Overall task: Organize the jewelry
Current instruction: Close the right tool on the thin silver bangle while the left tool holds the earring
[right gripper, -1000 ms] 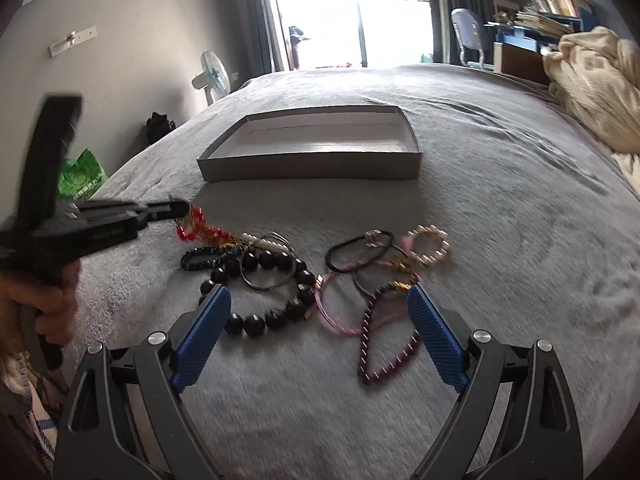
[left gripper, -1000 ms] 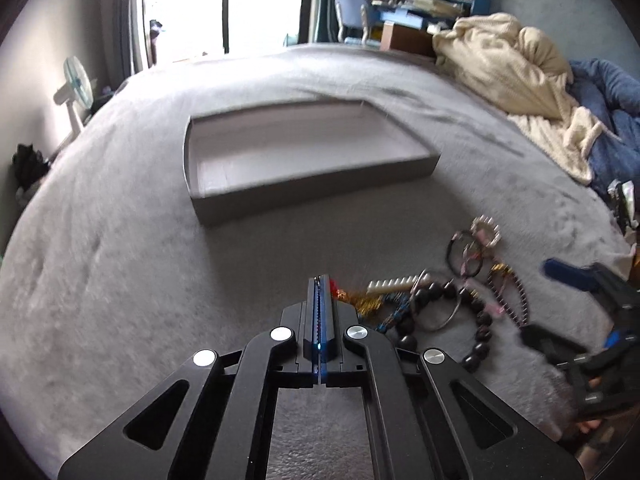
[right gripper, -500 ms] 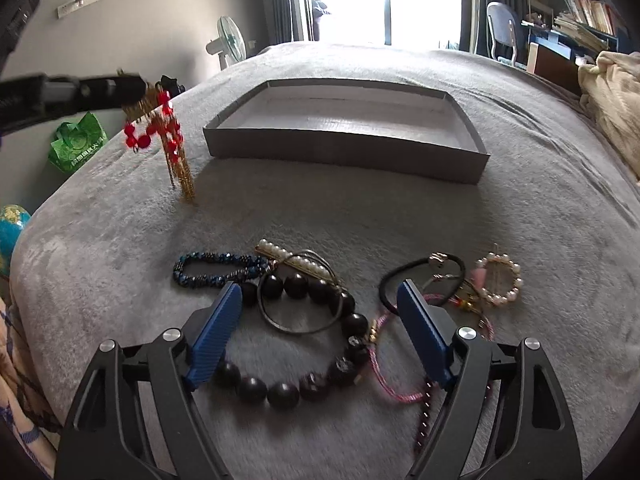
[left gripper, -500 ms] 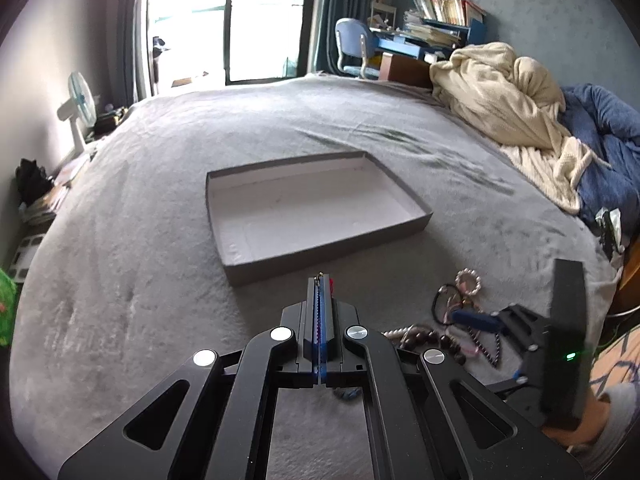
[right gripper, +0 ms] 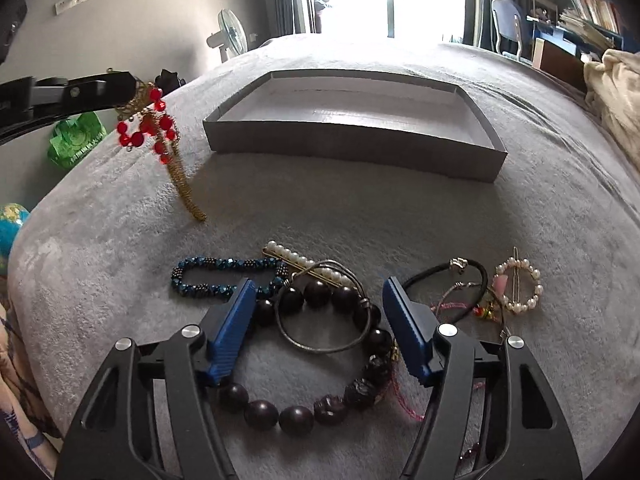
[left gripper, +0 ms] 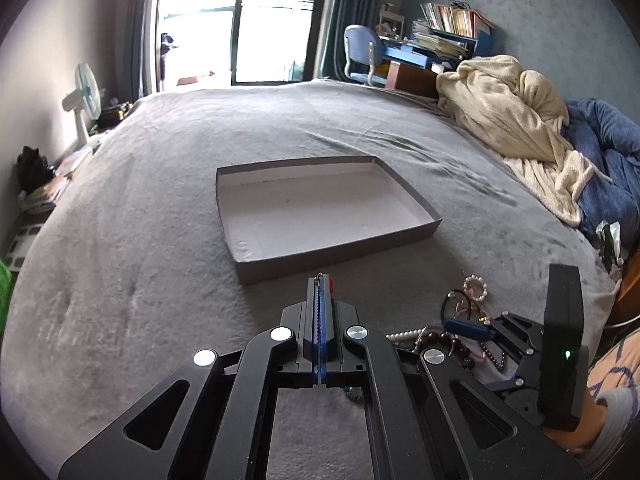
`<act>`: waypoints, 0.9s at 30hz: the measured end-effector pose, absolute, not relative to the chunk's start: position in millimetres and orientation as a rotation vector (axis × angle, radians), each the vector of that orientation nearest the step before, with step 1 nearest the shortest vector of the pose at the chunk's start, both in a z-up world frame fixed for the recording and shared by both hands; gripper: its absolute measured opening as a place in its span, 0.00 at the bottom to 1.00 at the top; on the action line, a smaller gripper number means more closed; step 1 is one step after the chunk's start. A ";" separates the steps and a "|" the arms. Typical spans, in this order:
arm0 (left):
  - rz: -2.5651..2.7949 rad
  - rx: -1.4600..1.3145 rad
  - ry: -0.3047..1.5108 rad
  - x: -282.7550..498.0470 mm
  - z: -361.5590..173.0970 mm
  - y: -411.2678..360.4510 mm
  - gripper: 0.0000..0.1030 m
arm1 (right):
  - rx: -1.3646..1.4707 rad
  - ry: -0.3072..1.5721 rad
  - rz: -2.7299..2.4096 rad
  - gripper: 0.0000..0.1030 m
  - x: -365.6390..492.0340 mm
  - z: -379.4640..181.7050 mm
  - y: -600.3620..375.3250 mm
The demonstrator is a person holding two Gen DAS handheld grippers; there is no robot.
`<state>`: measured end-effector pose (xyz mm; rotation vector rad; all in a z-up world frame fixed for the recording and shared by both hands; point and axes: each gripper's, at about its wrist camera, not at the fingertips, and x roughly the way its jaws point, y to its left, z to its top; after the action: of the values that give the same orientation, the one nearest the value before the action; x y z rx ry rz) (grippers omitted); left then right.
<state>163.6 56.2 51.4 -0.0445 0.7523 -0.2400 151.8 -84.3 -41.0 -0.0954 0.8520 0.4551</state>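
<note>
A grey-covered bed point(right gripper: 400, 216) is seen carrying everything. A shallow grey cardboard tray point(right gripper: 352, 150) with a pale floor is set toward the window end, nothing lying in it. Nearer the cameras, a cluster of jewelry is spread on the cover: a large dark wooden bead bracelet point(right gripper: 320, 396), a thin metal bangle point(right gripper: 320, 344) laid inside its upper arc, a blue beaded bracelet point(right gripper: 212, 276), a pearl bar clip point(right gripper: 304, 262), a black hair tie point(right gripper: 448, 276) and a small pearl ring point(right gripper: 520, 286).

The left gripper point(left gripper: 319, 284) is clenched on a red bead and gold chain ornament point(right gripper: 160, 136), which is held up over the cover, left of the tray, its chain tail hanging to the cover.

The right gripper point(right gripper: 320, 308) is lowered over the dark bead bracelet and bangle; its jaws are closing, both pieces lying between the blue pads point(right gripper: 236, 328), not yet pressed.
</note>
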 end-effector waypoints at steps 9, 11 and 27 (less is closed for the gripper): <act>-0.251 -0.036 0.755 162.1 45.7 53.0 0.01 | -0.052 0.852 0.455 0.37 150.6 -42.7 -94.5; -0.248 -0.038 0.753 161.7 45.6 53.7 0.01 | -0.042 0.853 0.450 0.33 150.8 -42.2 -96.6; -0.247 -0.045 0.750 161.4 45.0 57.2 0.01 | 0.000 0.802 0.478 0.05 148.8 -24.8 -105.0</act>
<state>161.4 57.2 45.0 -0.0445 0.7499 -0.2467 148.8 -105.0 -24.8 -0.0001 0.8017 0.4784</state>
